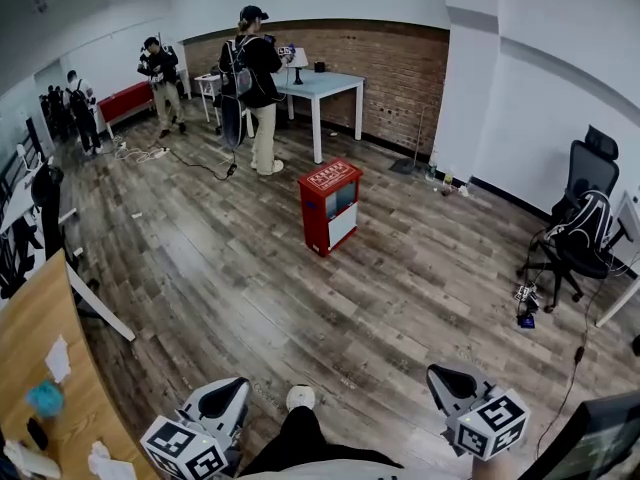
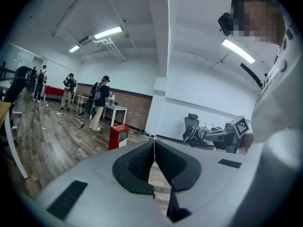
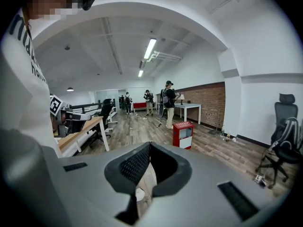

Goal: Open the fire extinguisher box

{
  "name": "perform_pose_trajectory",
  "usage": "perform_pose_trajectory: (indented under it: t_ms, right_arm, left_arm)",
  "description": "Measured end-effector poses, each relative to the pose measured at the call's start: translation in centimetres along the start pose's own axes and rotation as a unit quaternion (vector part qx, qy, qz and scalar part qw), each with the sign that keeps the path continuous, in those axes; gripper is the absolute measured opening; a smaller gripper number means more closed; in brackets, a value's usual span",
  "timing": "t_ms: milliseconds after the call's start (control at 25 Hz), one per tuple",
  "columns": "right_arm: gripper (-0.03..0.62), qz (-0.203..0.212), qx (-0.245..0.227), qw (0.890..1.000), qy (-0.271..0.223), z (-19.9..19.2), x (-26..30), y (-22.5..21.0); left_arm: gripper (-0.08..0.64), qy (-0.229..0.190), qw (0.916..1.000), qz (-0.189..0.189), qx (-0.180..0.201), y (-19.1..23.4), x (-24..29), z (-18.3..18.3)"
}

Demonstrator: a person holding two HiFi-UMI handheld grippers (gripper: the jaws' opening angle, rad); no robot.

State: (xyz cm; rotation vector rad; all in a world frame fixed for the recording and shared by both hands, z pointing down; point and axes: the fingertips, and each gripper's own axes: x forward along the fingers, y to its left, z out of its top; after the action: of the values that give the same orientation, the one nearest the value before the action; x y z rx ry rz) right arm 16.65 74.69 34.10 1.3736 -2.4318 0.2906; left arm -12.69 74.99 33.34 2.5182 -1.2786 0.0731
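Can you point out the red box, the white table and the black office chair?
red box point(image 1: 330, 176), head view: its top panel.
white table point(image 1: 324, 84), head view: its tabletop.
black office chair point(image 1: 589, 172), head view: its backrest.

the left claw point(image 2: 154, 142) has a smooth, matt grey plastic shell, and its black pads point(image 2: 138, 163) are textured in fine dots, rubber by their look. the right claw point(image 3: 149, 145) has the same finish. far ahead of both claws, the fire extinguisher box point(image 1: 329, 206) is glossy red, seemingly painted metal, with a pale smooth front panel. the floor point(image 1: 250, 298) under and ahead of the claws is grey-brown wood-grain plank with a low sheen. beyond the box, the wall point(image 1: 400, 68) is rough brick. left of the left claw, a desk top point(image 1: 25, 338) is smooth pale wood. right of the right claw, a chair point(image 1: 598, 163) is matt black.
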Motion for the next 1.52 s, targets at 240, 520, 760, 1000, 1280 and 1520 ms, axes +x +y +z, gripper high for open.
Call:
perform_pose_trajectory:
  t_ms: [240, 520, 760, 1000, 1280, 1520]
  right_arm:
    - [0.011, -0.012, 0.004, 1.000, 0.004, 1.6, 2.7, -2.4]
    - [0.011, -0.020, 0.000, 1.000, 0.011, 4.2, 8.4, -4.9]
    - [0.011, -0.017, -0.015, 0.999, 0.027, 6.4, 13.4, -6.9]
    - [0.011, -0.010, 0.008, 1.000, 0.028, 7.9, 18.9, -8.5]
    - [0.011, 0.001, 0.014, 1.000, 0.027, 10.3, 25.3, -10.0]
    - [0.011, 0.003, 0.013, 1.000, 0.028, 11.7, 29.8, -10.5]
  left_arm:
    - [0.011, -0.007, 0.9995, -0.029, 0.007, 1.8, 5.2, 2.0]
    - [0.006, -0.010, 0.9985, -0.052, 0.012, 5.8, 10.6, 4.0]
    - [0.006, 0.004, 0.9990, -0.044, 0.002, 10.4, 15.4, 6.2]
    - [0.006, 0.004, 0.9987, -0.049, 0.014, 14.1, 18.9, 8.7]
    - [0.006, 0.014, 0.9990, -0.041, 0.007, 18.8, 22.4, 10.4]
    - [0.006, 0.017, 0.9989, -0.044, 0.001, 22.6, 24.6, 11.2]
